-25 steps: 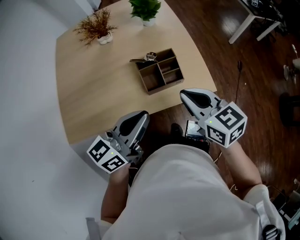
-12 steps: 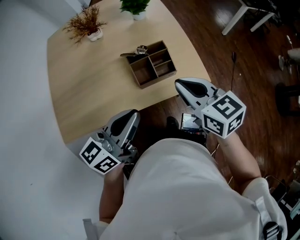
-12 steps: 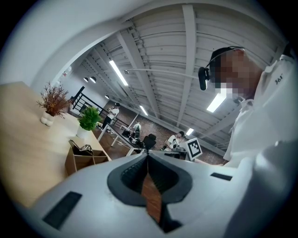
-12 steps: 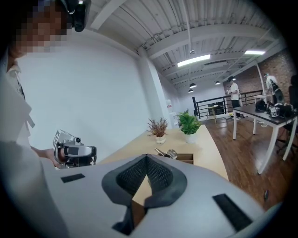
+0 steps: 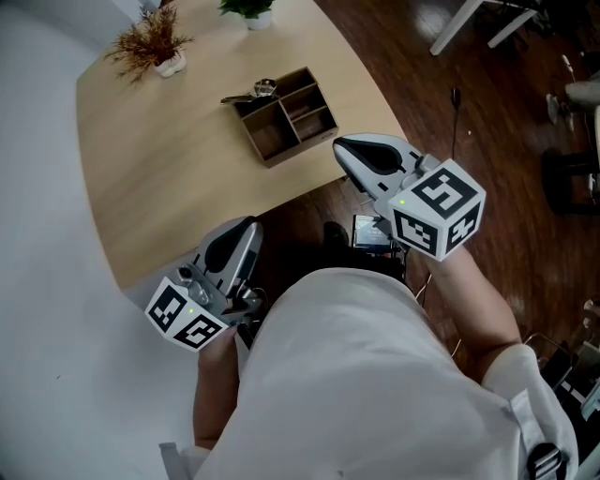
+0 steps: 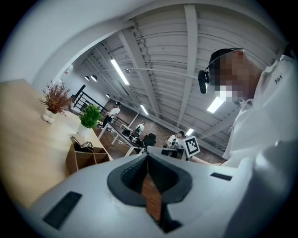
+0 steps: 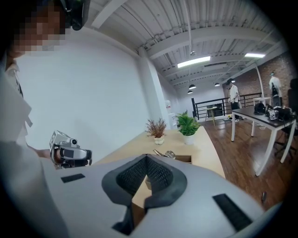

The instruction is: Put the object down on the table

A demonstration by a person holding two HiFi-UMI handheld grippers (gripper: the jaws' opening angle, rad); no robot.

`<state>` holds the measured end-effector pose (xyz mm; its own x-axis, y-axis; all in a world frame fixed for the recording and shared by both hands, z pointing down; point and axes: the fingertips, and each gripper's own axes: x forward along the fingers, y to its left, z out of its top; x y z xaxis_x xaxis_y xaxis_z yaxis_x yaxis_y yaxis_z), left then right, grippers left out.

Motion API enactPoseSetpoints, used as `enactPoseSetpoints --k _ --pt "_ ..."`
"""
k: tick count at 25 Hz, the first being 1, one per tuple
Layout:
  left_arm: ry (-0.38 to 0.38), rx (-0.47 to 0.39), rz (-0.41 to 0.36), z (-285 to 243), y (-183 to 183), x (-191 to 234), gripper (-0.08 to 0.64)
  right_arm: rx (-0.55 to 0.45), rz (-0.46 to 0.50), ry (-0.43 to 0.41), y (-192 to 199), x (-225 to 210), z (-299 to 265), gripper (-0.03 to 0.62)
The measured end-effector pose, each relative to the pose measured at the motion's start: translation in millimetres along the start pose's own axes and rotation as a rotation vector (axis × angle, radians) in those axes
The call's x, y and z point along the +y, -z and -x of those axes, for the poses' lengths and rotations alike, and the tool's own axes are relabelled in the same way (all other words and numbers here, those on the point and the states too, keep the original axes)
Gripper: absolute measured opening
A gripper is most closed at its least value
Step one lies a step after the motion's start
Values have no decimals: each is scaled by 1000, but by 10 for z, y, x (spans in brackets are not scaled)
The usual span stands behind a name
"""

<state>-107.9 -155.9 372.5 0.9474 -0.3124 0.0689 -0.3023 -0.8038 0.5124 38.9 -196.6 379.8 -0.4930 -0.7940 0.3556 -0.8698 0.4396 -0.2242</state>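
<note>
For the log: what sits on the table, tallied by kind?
Potted plants: 2 (dried plant, green plant)
Wooden organiser: 1
Metal utensils in its far compartment: 1 bunch, single pieces too small to count
Total: 4

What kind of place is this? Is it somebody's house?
Probably not a house: it looks like a big open office or workshop. There are long ceiling strip lights, a white desk with gear on it, and people at more desks.
</note>
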Motion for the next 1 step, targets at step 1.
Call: enactPoseSetpoints --k 1 --pt "-2 -2 -1 6 -6 8 2 -2 4 -1 -14 -2 -15 3"
